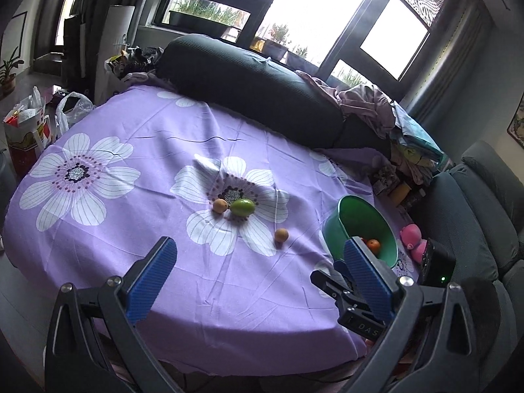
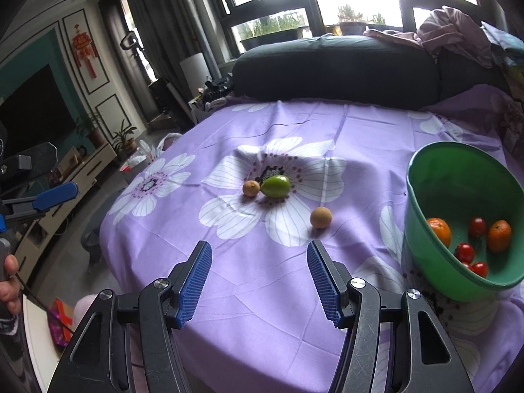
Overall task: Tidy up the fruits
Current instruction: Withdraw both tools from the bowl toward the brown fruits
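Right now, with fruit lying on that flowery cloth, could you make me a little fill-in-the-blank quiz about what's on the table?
1. The bowl holding the oranges and small tomatoes is coloured ____.
2. The number of fruits lying loose on the purple cloth is ____.
3. The green fruit lies touching a small ____ fruit on its left.
4. The right claw holds nothing; its pads stand ____.

Missing words: green; three; tan; apart

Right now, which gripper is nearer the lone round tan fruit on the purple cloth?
Right. The right gripper sits just short of the round tan fruit, both jaws open. The left gripper hangs farther back, off to its left.
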`<state>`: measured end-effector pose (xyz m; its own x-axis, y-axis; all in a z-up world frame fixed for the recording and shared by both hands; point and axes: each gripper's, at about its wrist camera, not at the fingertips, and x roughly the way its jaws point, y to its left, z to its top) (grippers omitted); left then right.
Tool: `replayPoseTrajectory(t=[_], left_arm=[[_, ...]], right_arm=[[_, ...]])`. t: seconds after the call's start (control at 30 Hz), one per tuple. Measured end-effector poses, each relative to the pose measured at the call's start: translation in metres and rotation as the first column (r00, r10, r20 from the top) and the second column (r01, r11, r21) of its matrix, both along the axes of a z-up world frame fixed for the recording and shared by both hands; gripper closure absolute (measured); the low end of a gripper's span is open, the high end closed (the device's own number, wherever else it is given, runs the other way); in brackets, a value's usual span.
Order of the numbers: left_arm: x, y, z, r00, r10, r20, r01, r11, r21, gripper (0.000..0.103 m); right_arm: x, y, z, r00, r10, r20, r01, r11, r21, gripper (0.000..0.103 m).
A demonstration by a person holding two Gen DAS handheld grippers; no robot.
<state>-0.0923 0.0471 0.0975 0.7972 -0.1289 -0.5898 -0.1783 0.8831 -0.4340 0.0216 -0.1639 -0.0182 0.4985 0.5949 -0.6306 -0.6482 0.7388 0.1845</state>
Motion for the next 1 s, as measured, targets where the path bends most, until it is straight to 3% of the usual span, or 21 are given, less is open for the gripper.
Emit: replayPoseTrajectory(t=[0.27, 0.37, 0.53, 0.73, 1.0], left_arm=[[-0.012, 0.007, 0.001, 0.996, -0.067, 0.055, 0.071, 0.995, -0.063, 0.001], [-0.008, 0.012, -0.010, 0.997, -0.082, 0.007, 0.082, 0.994, -0.079, 0.001], [0.000, 0.012, -0.025, 0.995, -0.042, -0.088, 0.049, 0.995, 0.081, 0.001], [0.020, 0.015, -0.041, 0.983, -0.009, -0.185, 0.060, 0.961, 0.270, 0.001], [0.048, 0.002, -0.046, 0.974, -0.079, -0.210, 0.139, 0.947, 0.290, 0.001]], right_arm=[[-0.009, 0.001, 0.006, 0.997, -0.074, 0.002, 0.074, 0.997, -0.034, 0.042], [-0.011, 0.006, 0.009, 0.995, -0.098, -0.005, 0.097, 0.995, -0.034, 0.042], [-0.011, 0.012, 0.008, 0.993, -0.114, -0.002, 0.114, 0.992, -0.056, 0.042], [0.009, 0.026, 0.001, 0.995, -0.099, -0.021, 0.095, 0.985, -0.142, 0.042], [0.042, 0.038, -0.013, 0.993, -0.077, -0.090, 0.056, 0.976, -0.209, 0.042]])
